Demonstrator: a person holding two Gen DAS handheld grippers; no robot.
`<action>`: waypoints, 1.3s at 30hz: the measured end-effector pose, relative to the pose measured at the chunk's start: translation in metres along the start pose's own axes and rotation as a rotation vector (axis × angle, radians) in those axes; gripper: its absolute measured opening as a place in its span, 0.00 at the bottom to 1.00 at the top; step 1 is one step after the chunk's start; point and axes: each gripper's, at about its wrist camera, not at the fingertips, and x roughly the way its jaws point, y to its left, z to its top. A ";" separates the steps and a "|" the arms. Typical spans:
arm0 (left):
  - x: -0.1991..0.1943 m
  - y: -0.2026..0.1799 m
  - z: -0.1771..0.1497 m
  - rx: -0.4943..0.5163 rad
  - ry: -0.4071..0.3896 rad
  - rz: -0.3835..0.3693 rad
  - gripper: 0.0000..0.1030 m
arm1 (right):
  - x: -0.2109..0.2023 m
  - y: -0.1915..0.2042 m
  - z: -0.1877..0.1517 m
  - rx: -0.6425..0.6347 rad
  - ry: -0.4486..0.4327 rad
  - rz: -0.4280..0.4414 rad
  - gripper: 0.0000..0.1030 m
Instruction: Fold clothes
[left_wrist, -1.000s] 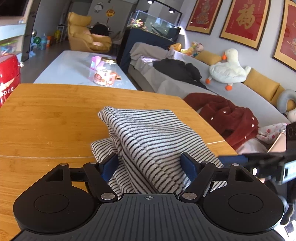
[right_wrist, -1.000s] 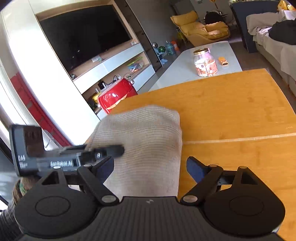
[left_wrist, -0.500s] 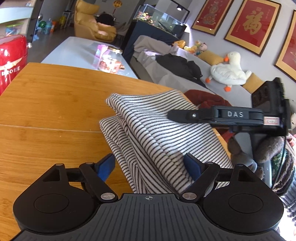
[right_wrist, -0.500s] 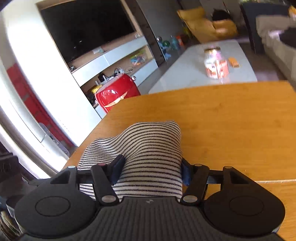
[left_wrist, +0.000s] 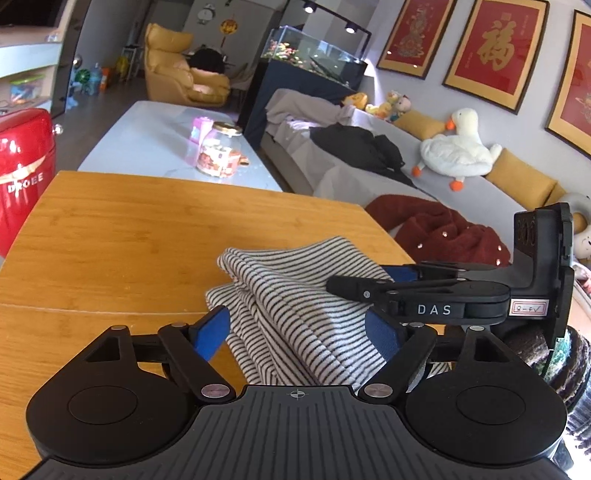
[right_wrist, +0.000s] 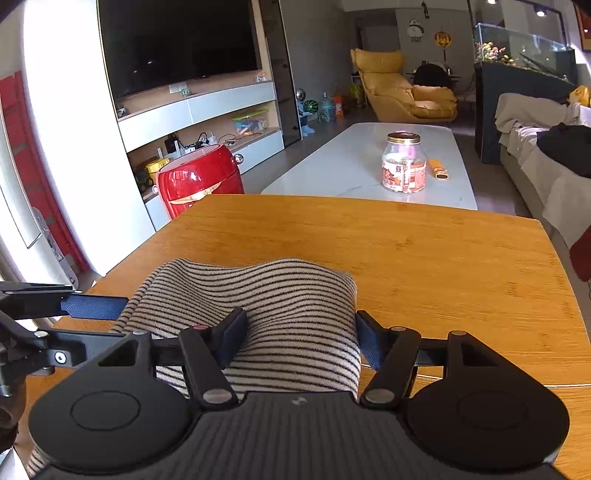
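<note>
Left tool (left_wrist: 297, 334): blue pads spread wide – striped cloth between them, not pinched.
Right tool (right_wrist: 301, 341): pads narrow, pressed into a bunched fold of the cloth; in the left wrist view it enters from the right of the frame (left_wrist: 373, 280).
Striped garment (right_wrist: 258, 295): folded bundle, lower centre of the frame, lying on the counter.
Counter (right_wrist: 424, 251): wooden – bare beyond the garment.
</note>
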 end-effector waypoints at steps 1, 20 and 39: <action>0.006 0.000 0.001 0.004 0.013 0.001 0.82 | -0.001 -0.001 -0.001 -0.001 -0.003 -0.001 0.62; -0.021 0.009 -0.002 -0.109 0.013 -0.036 0.92 | -0.019 -0.022 -0.020 0.068 -0.023 0.020 0.71; -0.012 -0.013 -0.043 -0.035 0.057 -0.103 0.50 | -0.069 -0.002 -0.054 -0.078 -0.034 0.025 0.76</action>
